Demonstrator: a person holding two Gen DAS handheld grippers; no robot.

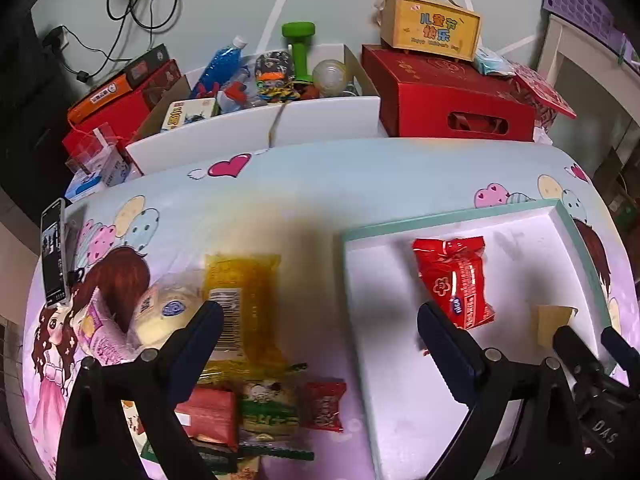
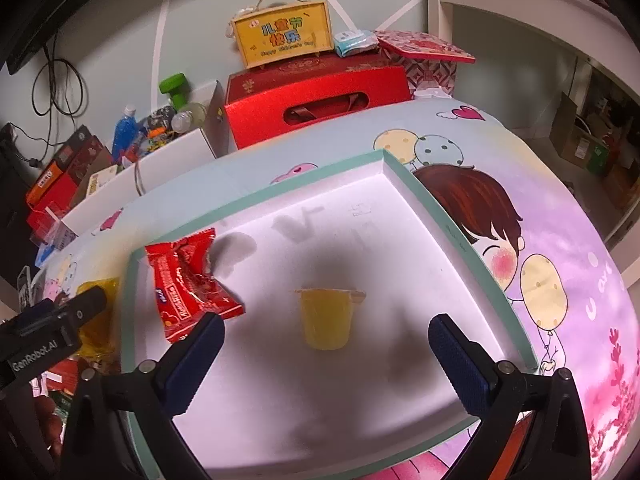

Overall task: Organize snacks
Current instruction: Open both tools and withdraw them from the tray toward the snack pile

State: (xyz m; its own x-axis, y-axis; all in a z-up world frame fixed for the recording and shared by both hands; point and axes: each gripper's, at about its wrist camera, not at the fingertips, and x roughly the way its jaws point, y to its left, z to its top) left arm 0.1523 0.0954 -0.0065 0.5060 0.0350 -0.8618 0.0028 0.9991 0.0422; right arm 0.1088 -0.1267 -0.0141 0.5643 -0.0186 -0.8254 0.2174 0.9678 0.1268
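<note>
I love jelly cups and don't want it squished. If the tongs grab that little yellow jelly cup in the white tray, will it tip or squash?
The yellow jelly cup looks like thin plastic, so a hard squeeze would probably dent it. It is small, so likely light. It seems to lie on its side in the tray, so a push may roll it.

Both wrist views look down close — sharing the tray (image 1: 460, 216) (image 2: 256, 196).

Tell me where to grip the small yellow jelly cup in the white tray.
Take the yellow jelly cup across its tapered body, below the wider sealed rim. It lies centred between the open right tool, so come straight forward from the near side.
</note>
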